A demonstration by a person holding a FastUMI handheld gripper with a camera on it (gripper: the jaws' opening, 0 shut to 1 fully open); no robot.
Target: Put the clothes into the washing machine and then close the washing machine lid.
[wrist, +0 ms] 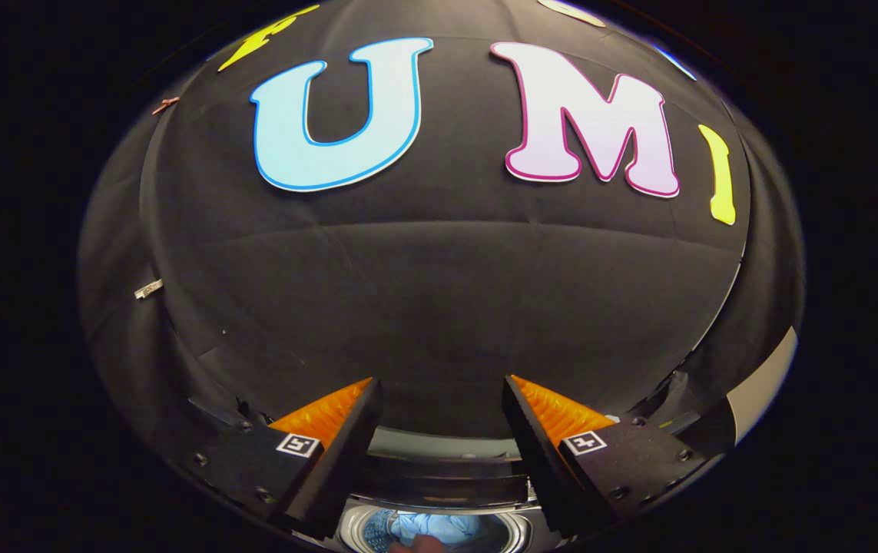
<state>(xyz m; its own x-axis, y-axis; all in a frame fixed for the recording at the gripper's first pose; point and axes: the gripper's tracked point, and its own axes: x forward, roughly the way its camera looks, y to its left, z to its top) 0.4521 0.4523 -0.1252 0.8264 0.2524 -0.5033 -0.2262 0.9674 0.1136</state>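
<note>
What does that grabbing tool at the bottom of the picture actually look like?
The gripper has two wedge-shaped fingers standing apart, tapering to points. Each sits on a dark block fixed with small screws, and each block carries a small square black-and-white marker. The inner faces of the fingers look ribbed.

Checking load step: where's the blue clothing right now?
In the gripper view, the blue clothing lies inside the washing machine drum, low between the fingers of the open gripper, which holds nothing.
</note>
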